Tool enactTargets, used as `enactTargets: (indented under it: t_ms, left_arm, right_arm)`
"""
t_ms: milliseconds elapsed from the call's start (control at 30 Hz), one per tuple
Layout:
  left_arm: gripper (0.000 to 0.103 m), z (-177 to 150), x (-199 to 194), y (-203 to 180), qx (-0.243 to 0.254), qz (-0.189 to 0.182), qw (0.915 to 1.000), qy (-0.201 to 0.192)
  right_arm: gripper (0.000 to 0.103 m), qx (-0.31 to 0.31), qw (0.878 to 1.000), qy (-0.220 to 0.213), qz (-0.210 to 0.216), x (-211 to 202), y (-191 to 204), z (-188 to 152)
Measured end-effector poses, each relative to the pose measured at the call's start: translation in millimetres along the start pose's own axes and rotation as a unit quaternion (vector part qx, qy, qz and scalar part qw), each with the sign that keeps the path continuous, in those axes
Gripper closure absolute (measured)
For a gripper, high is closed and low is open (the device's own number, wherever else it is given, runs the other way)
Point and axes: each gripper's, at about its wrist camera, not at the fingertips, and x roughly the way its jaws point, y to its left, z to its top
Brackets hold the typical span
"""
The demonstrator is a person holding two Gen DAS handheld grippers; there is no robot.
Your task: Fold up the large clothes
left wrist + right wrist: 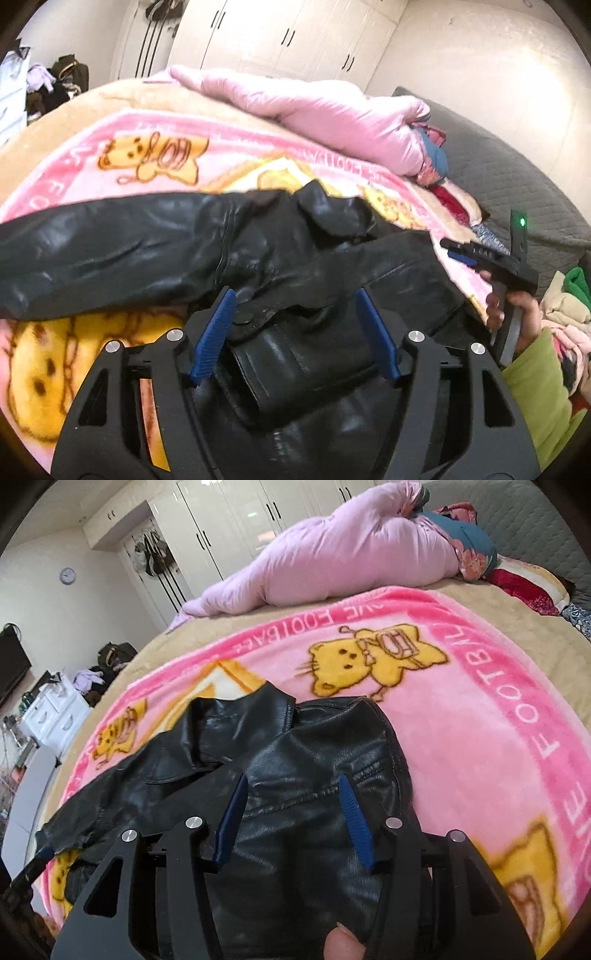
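On the blanket (461, 709) reading "FOOTBALL", the jacket (314, 746) lies beneath the spread, empty left gripper (295, 295) and right gripper (291, 779).

Both views are taken from just behind the jaws, tilted down across the bed and close over the black leather jacket (155, 243). The left wrist view is aimed along the jacket towards the white wardrobes (280, 33), its edges apparently blurred. The right wrist view is aimed over the pink blanket (461, 709). The jacket, blanket, pink duvet (332, 550) and wardrobes are shared.
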Motion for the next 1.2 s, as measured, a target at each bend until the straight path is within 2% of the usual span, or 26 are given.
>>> enactTargets:
  t_ms: [133,233,367,567,633,867,933,1067,1200]
  left_arm:
    - [0.04,3,1,-13,0.014,-0.006,0.9999,0.005]
    - [0.04,4,12,-22,0.01,-0.013,0.9995,0.026]
    - [0.039,2,23,-39,0.028,-0.014,0.9987,0.04]
    - [0.038,-7,46,-48,0.035,-0.012,0.9966,0.073]
    - [0.025,-12,51,-49,0.035,-0.008,0.996,0.082]
    - [0.025,-32,65,-46,0.044,0.008,0.9922,0.117]
    - [0.025,-35,65,-41,0.032,0.002,0.9922,0.121]
    - [0.025,-41,65,-35,0.018,-0.015,0.9919,0.125]
    - [0.025,-46,65,-31,0.011,-0.027,0.9915,0.127]
  right_arm:
    - [0.052,0.003,1.0,-0.016,0.003,-20,7,-4]
    - [0.051,0.001,1.0,-0.025,0.013,-31,16,-7]
    - [0.046,-0.019,1.0,-0.021,0.01,-33,27,-15]
    - [0.043,-0.021,1.0,0.0,0.001,-29,30,-33]
    - [0.041,-0.021,1.0,0.007,-0.001,-28,30,-40]
    - [0.038,-0.007,0.999,0.034,-0.017,-20,21,-54]
    - [0.034,0.004,0.998,0.049,-0.028,-14,15,-58]
    - [0.034,0.02,0.995,0.091,-0.042,4,2,-69]
    - [0.033,0.015,0.994,0.096,-0.052,11,3,-73]
